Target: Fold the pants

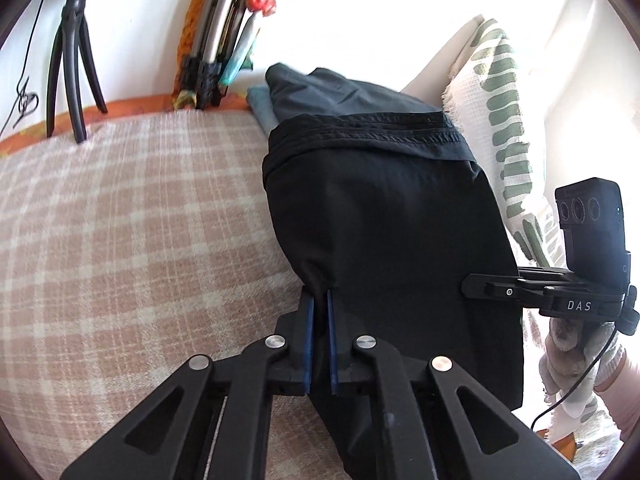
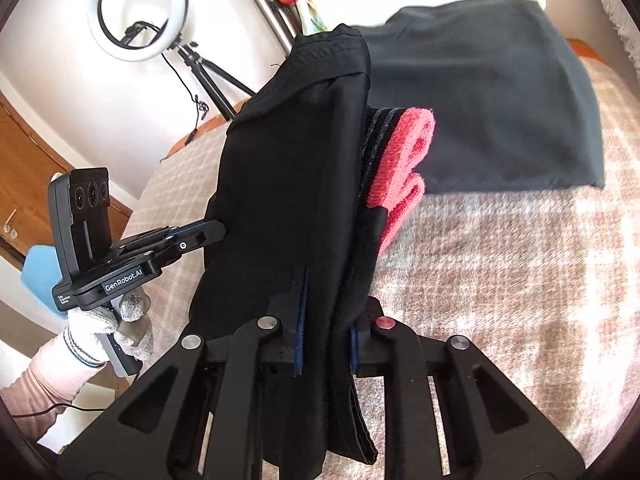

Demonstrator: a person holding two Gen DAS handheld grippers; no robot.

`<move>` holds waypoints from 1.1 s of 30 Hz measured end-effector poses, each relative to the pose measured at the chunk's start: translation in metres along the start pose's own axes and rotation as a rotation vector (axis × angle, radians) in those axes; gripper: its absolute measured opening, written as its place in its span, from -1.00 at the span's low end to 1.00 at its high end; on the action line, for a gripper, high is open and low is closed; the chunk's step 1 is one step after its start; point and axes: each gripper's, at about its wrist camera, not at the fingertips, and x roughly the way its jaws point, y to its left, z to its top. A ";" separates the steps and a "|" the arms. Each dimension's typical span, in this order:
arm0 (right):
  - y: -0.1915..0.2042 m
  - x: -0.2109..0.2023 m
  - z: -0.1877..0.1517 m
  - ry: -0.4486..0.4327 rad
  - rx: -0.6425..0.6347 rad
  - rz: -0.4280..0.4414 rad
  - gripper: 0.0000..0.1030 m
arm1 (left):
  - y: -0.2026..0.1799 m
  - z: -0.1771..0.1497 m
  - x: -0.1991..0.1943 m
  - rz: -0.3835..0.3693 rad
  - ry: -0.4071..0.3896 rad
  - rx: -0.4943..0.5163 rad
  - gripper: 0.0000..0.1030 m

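The black pants (image 1: 384,220) hang folded between both grippers, lifted above the checked bed cover (image 1: 120,216). My left gripper (image 1: 319,300) is shut on the pants' left edge, cloth pinched between its blue pads. My right gripper (image 2: 326,312) is shut on the pants (image 2: 288,184) at the other edge; the waistband end with a pink lining (image 2: 404,168) shows beside it. Each gripper shows in the other's view, the right one (image 1: 492,286) and the left one (image 2: 200,236), both touching the pants.
A folded dark grey garment (image 2: 488,92) lies on the bed behind the pants, also in the left wrist view (image 1: 344,88). A green-patterned white pillow (image 1: 500,92) leans at the right. A tripod (image 1: 72,56) and a ring light (image 2: 138,12) stand by the wall.
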 end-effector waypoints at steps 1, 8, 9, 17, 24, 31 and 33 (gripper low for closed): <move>0.002 -0.004 0.002 -0.009 -0.006 -0.003 -0.68 | -0.003 0.002 -0.003 0.000 -0.010 0.007 -0.94; 0.012 -0.032 0.024 -0.075 -0.036 -0.020 -0.69 | -0.016 0.024 -0.018 -0.009 -0.064 0.042 -0.94; 0.012 -0.036 0.027 -0.085 -0.039 -0.024 -0.69 | -0.018 0.028 -0.019 -0.009 -0.073 0.047 -0.94; 0.004 -0.068 0.069 -0.154 -0.066 -0.069 -0.69 | -0.039 0.081 -0.023 -0.002 -0.117 0.108 -0.94; -0.017 -0.081 0.115 -0.192 -0.074 -0.102 -0.69 | -0.057 0.127 -0.011 0.013 -0.169 0.135 -0.94; -0.040 -0.064 0.164 -0.179 -0.087 -0.143 -0.69 | -0.068 0.167 0.018 0.033 -0.178 0.147 -0.94; -0.050 -0.056 0.174 -0.173 -0.076 -0.148 -0.69 | -0.068 0.175 0.026 0.039 -0.179 0.140 -0.94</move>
